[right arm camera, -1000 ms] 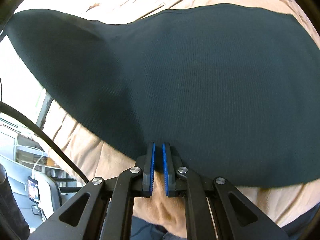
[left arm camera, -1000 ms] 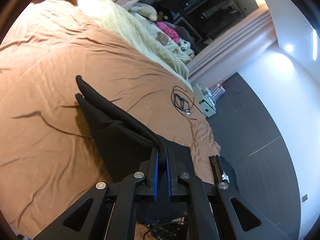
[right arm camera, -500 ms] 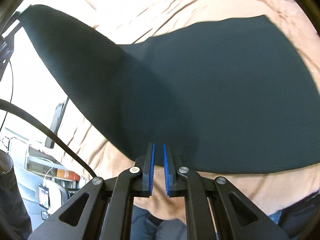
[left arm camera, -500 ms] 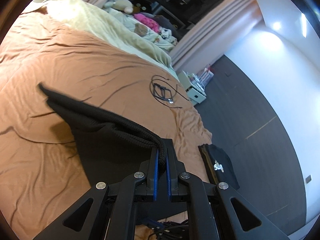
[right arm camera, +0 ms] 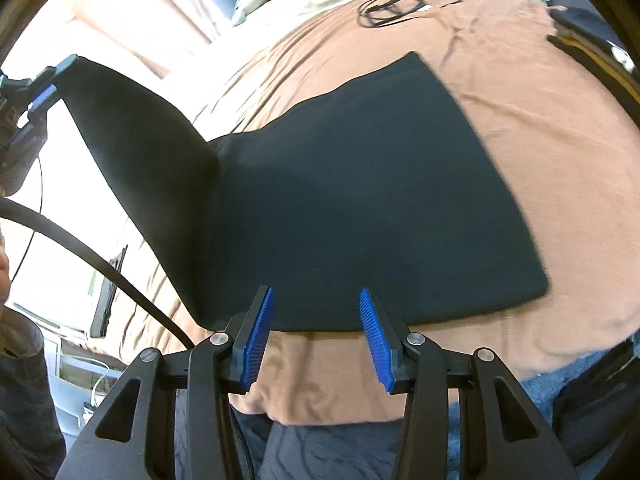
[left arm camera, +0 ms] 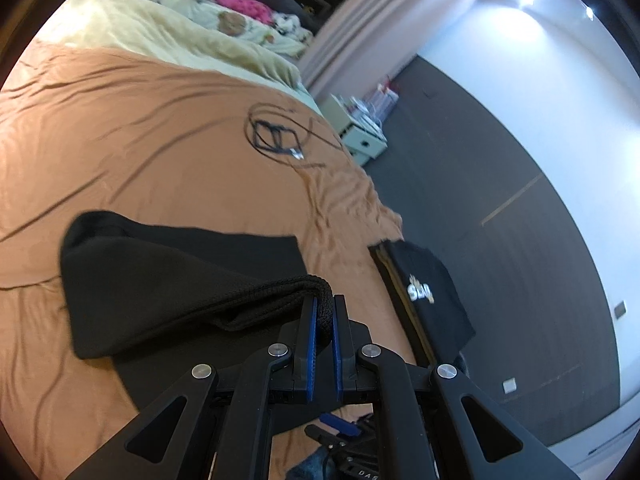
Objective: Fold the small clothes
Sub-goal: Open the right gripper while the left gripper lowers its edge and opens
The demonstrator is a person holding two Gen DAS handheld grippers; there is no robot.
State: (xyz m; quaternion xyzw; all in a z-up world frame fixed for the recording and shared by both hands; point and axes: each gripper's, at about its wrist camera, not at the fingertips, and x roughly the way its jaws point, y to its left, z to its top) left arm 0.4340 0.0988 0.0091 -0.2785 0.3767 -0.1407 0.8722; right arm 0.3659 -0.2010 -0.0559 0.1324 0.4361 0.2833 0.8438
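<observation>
A black knit garment (right arm camera: 360, 200) lies on the brown bedspread (right arm camera: 540, 100), its left part lifted off the bed. My left gripper (left arm camera: 324, 312) is shut on the garment's thick hem (left arm camera: 256, 300), and the cloth hangs from it in a fold (left arm camera: 160, 280). In the right wrist view that left gripper (right arm camera: 44, 88) holds the raised corner at the far left. My right gripper (right arm camera: 316, 312) hovers at the garment's near edge. Its jaws are opening and nothing is between the blue pads (right arm camera: 260, 336).
A coil of black cable (left arm camera: 276, 136) lies farther up the bed. A folded black shirt with white print (left arm camera: 424, 296) sits at the bed's right edge. A cream blanket (left arm camera: 180, 40) and soft toys are at the head. A black cable (right arm camera: 100, 264) crosses at the left.
My right gripper let go of the garment's near edge and its jaws spread. My left gripper carried its pinched hem across, so the lifted fold now drapes over the flat part.
</observation>
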